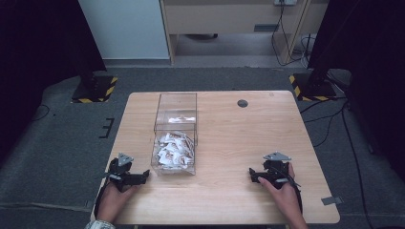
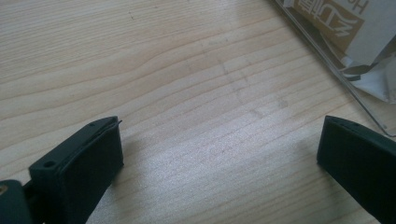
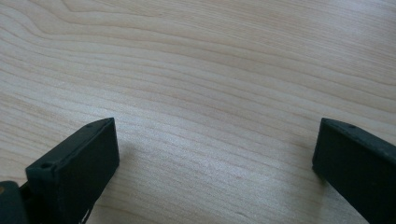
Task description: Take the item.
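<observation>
Both matte black claws, left [image 1: 143,175] and right [image 1: 252,174], gape apart on the pale wood-grain tabletop [image 1: 239,138]. A clear rectangular box [image 1: 175,138] of crumpled white-and-tan packets [image 2: 369,42], their print unreadable, sits just right of the left claw.

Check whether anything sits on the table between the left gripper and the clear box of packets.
Nothing visible does. The left gripper rests open on bare wood just beside the clear box, and the left gripper view shows only tabletop before the box's near wall.
</observation>
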Available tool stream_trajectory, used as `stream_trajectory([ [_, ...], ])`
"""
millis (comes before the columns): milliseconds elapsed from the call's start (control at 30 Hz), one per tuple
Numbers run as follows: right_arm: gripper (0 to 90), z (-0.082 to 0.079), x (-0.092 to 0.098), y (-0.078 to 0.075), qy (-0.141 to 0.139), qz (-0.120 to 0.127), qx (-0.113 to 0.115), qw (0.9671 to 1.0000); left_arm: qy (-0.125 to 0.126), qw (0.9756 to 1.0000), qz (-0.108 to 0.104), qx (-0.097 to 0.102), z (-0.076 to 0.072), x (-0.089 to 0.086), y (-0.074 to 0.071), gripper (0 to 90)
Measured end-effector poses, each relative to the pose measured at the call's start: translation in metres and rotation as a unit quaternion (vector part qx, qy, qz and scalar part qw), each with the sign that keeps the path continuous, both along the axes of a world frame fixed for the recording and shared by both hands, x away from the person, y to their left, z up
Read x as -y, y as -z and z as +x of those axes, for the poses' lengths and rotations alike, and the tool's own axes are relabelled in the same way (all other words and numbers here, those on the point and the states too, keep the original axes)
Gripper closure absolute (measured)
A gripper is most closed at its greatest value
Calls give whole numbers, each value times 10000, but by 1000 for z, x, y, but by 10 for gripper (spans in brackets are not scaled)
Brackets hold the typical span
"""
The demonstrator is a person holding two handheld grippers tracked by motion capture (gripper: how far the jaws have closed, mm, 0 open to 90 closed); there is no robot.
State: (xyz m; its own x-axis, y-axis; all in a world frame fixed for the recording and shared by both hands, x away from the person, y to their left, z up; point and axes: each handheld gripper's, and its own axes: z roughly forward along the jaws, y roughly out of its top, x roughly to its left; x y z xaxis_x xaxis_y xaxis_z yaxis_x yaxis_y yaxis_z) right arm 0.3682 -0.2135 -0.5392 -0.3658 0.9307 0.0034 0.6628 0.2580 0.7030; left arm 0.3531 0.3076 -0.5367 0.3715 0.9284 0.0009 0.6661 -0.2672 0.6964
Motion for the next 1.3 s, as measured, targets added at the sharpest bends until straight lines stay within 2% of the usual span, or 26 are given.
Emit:
stream_trajectory([
  [300,24,-2,2,0,-87,6,39,10000,1,10000,1,-1,0,0,0,0],
  [433,58,-4,3,-3,-293,12,1,9996,1,10000,0,0,0,0,0,0],
  [567,75,-6,0,-6,-379,-13,56,9993,3,10000,0,-1,0,0,0,0],
  [767,183,-11,-7,-19,-480,-31,180,9987,13,10000,0,0,0,0,0,0],
  [867,250,-11,-9,-23,-518,-1,121,9986,13,10000,1,-1,0,0,0,0],
  [933,264,-12,-9,-25,-559,-7,90,9984,13,10000,1,-2,0,0,0,0],
  [967,291,-12,-11,-28,-648,-14,84,9979,12,10000,1,0,0,0,0,0],
  [1133,331,-11,-14,-36,-757,-28,99,9971,13,10000,1,-1,0,0,0,0],
  [1300,361,-6,-19,-43,-864,15,20,9963,13,10000,1,-1,0,0,0,0],
])
